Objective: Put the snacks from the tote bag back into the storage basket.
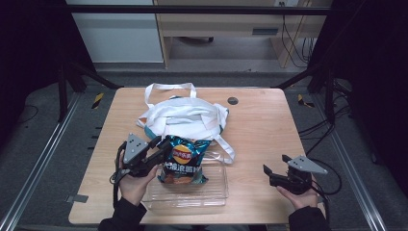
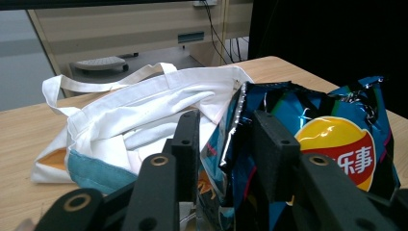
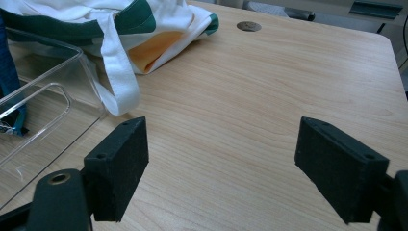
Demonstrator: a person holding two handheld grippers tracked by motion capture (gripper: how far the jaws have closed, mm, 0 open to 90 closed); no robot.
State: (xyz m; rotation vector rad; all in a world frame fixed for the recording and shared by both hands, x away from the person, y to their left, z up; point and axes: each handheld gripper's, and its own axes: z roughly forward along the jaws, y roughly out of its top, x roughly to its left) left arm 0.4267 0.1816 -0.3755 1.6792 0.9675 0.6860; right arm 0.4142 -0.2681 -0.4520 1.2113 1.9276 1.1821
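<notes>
One chip bag (image 1: 183,166) stands in the clear tray (image 1: 216,195); my left hand-held gripper (image 1: 161,153) has released it, jaws parted around its edge; my right hand-held gripper (image 1: 267,174) waits open; next I withdraw left.

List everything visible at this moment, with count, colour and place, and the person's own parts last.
chip bag: one, blue with a yellow and red logo, standing in the clear tray, its top edge between the left gripper's jaws.
clear tray: one, transparent, near table edge.
tote bag: one, white with teal trim, crumpled mid-table behind the tray.
table: one, light wood.
left gripper: one, black, jaws parted around the bag's top, pads not pressing.
right gripper: one, black, jaws open over bare table, right of the tray.
</notes>
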